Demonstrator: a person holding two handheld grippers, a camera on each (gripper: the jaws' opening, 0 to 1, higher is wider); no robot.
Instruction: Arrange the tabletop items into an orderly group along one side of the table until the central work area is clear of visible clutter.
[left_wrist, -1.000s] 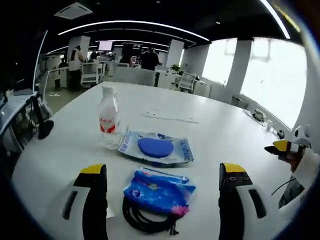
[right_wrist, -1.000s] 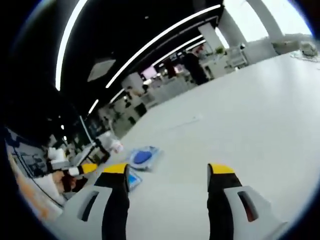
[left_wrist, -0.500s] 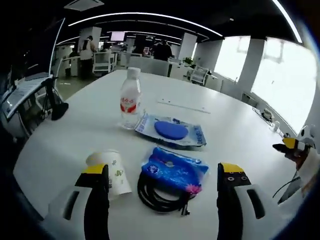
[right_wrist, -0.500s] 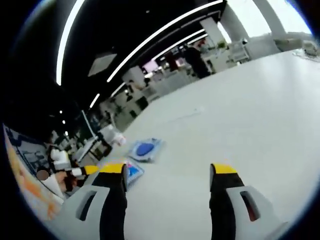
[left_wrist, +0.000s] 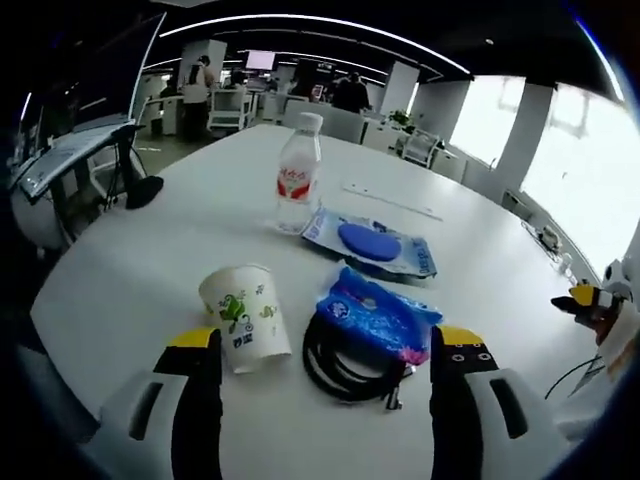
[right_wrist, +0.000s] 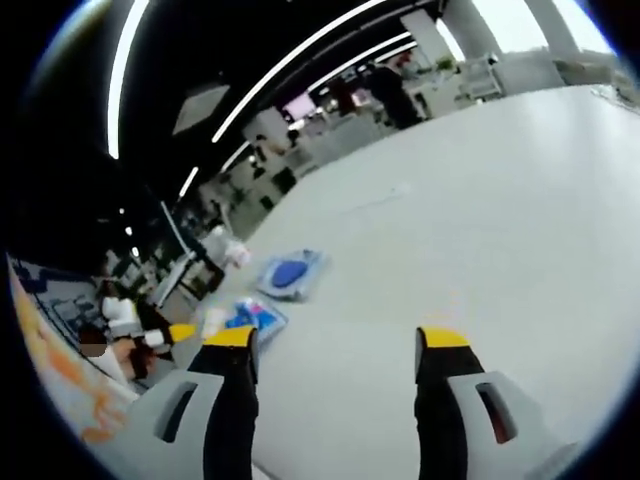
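On the white table (left_wrist: 140, 270) in the left gripper view stand a printed paper cup (left_wrist: 245, 318) and a clear water bottle (left_wrist: 298, 175) with a red label. A blue packet (left_wrist: 378, 315) lies on a black cable coil (left_wrist: 340, 372). Behind them lies a flat pouch (left_wrist: 368, 243) holding a blue disc. My left gripper (left_wrist: 325, 342) is open, its jaws on either side of the cup and the coil, short of both. My right gripper (right_wrist: 336, 340) is open over bare table (right_wrist: 500, 220). The pouch (right_wrist: 290, 273) and packet (right_wrist: 255, 315) lie far to its left.
A thin pale strip (left_wrist: 392, 201) lies on the table beyond the pouch. The right gripper's yellow tip (left_wrist: 585, 298) shows at the right edge. The table's near-left edge curves off toward a desk with a screen (left_wrist: 70, 160). People stand among desks at the back (left_wrist: 350, 92).
The left view has drawn back and swung, so the paper cup has come into sight and the bottle sits farther off. The right view has shifted slightly. Both grippers stay open.
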